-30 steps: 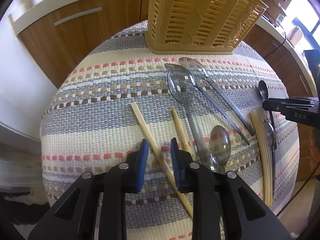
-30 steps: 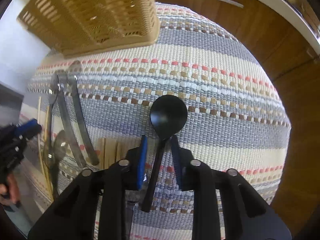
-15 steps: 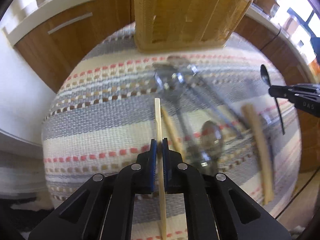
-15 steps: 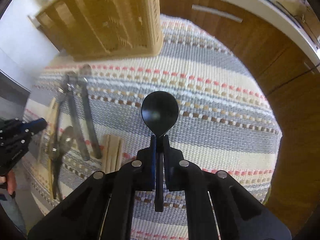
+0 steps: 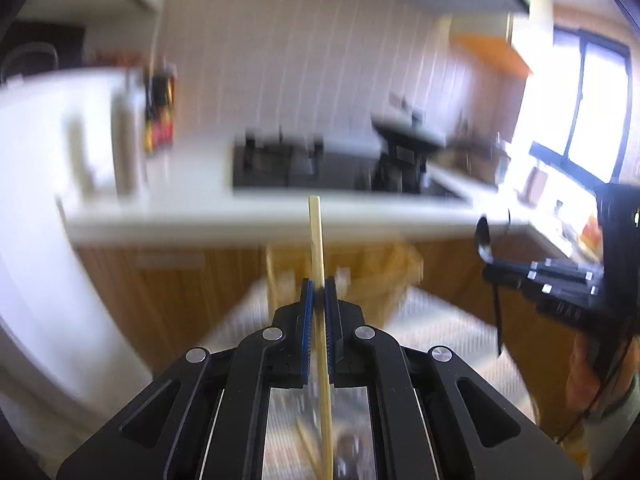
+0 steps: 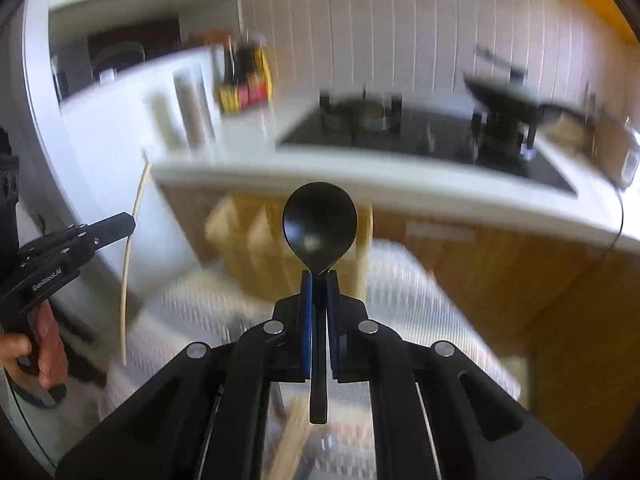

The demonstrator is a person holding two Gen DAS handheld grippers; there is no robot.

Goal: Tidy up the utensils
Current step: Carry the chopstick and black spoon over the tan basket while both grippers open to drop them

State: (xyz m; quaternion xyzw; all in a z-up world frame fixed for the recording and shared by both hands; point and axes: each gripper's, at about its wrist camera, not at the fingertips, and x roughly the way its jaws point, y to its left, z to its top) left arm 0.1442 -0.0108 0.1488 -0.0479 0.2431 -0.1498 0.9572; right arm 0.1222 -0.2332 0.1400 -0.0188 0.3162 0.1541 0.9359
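My left gripper [image 5: 319, 294] was matte black plastic, its two angular arms studded with round silver screws, its slim fingers [image 5: 306, 320] lined with ribbed blue pads. My right gripper [image 6: 319, 286] matched it. White lettering, "GenRobot.AI", ran along the left one's black side, above its pistol-style handle.

Chopstick [image 5: 316, 240] in left gripper [image 5: 319, 292]; spoon [image 6: 319, 224] in right gripper [image 6: 319, 284]; basket [image 6: 256, 236] behind, on table [image 6: 404, 280].
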